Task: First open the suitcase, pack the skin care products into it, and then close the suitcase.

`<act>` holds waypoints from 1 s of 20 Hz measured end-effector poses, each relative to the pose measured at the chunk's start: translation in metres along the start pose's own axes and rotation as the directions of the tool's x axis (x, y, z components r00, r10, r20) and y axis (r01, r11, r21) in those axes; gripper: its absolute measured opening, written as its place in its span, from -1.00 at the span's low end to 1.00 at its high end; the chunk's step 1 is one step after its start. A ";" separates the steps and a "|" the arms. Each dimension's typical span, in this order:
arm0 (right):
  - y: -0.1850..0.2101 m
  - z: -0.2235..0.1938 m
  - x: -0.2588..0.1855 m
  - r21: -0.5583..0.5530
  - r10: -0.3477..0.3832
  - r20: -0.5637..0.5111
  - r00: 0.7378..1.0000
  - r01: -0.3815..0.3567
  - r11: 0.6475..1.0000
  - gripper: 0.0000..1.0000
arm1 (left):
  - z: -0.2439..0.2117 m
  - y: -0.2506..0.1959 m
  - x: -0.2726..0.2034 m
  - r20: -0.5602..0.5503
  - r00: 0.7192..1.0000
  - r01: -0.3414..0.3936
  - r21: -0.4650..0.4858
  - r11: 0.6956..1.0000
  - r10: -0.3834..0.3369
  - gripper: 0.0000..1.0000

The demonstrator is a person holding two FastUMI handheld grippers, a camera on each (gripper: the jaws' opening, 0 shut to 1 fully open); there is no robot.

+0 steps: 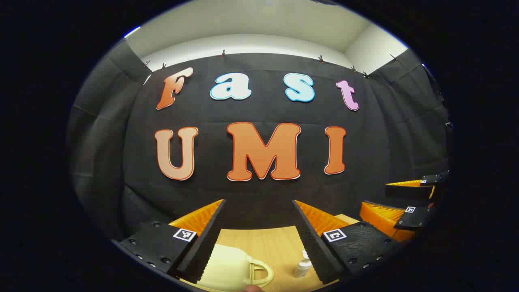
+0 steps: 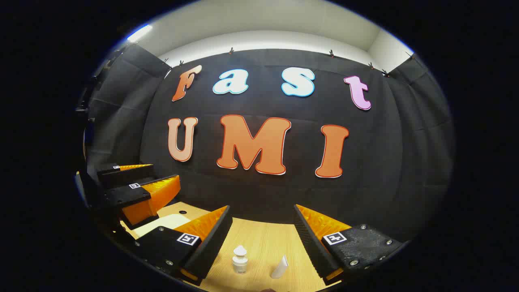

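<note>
The left hand-held gripper [image 1: 259,227] hangs above the wooden counter [image 1: 275,247] with its jaws wide apart and nothing between them. Below it, the left gripper view shows the cream suitcase [image 1: 227,269], closed, handle toward a small white bottle [image 1: 303,267] just beside it. The right hand-held gripper [image 2: 262,233] is likewise spread wide and empty; its view shows the white bottle [image 2: 240,259] upright near a white tube [image 2: 280,267], with the left gripper [image 2: 134,184] off to one side.
</note>
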State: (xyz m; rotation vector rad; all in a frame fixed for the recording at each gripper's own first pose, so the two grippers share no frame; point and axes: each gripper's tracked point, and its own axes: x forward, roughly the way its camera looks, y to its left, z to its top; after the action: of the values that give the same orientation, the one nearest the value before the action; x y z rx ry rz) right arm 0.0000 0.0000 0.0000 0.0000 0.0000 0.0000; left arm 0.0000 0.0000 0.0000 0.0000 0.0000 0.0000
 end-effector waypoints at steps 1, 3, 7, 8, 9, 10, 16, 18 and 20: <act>0.000 -0.003 0.001 -0.002 -0.002 -0.008 1.000 0.002 1.000 0.91 | -0.003 0.001 0.001 -0.006 1.000 -0.005 -0.001 1.000 0.005 0.96; 0.002 -0.007 0.001 -0.002 -0.001 -0.017 1.000 0.001 1.000 0.91 | -0.010 0.006 0.004 -0.022 1.000 -0.009 -0.004 1.000 0.009 0.96; 0.002 -0.016 0.002 0.007 -0.004 -0.036 0.999 0.004 1.000 0.91 | -0.017 0.010 0.007 -0.036 0.999 -0.011 0.015 1.000 0.011 0.97; 0.002 -0.018 0.003 0.010 -0.006 -0.039 0.999 0.006 1.000 0.92 | -0.020 0.011 0.007 -0.038 0.999 -0.012 0.023 1.000 0.013 0.96; 0.002 -0.019 0.003 0.012 -0.004 -0.041 0.999 0.005 1.000 0.92 | -0.021 0.012 0.007 -0.039 0.999 -0.013 0.032 0.999 0.015 0.96; 0.001 -0.020 0.005 0.010 -0.006 -0.041 0.999 0.007 1.000 0.91 | -0.023 0.012 0.008 -0.038 0.999 -0.014 0.049 0.999 0.016 0.96; -0.007 -0.019 0.011 0.011 -0.018 -0.030 0.999 0.018 1.000 0.91 | -0.028 0.006 0.010 -0.024 1.000 -0.001 0.088 0.996 0.003 0.99; -0.010 -0.021 0.010 0.006 -0.022 -0.036 0.999 0.022 1.000 0.91 | -0.036 0.003 0.011 -0.039 0.999 0.009 0.103 0.995 -0.005 0.99; -0.014 -0.022 0.009 0.005 -0.029 -0.038 0.999 0.030 1.000 0.91 | -0.046 0.001 0.012 -0.052 0.999 0.019 0.135 0.991 -0.012 0.99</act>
State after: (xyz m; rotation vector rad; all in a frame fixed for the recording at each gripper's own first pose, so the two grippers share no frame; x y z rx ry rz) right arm 0.0092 -0.0140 -0.0217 0.0057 0.0381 -0.0296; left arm 0.0123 0.0008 -0.0460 0.1363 0.0513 -0.0152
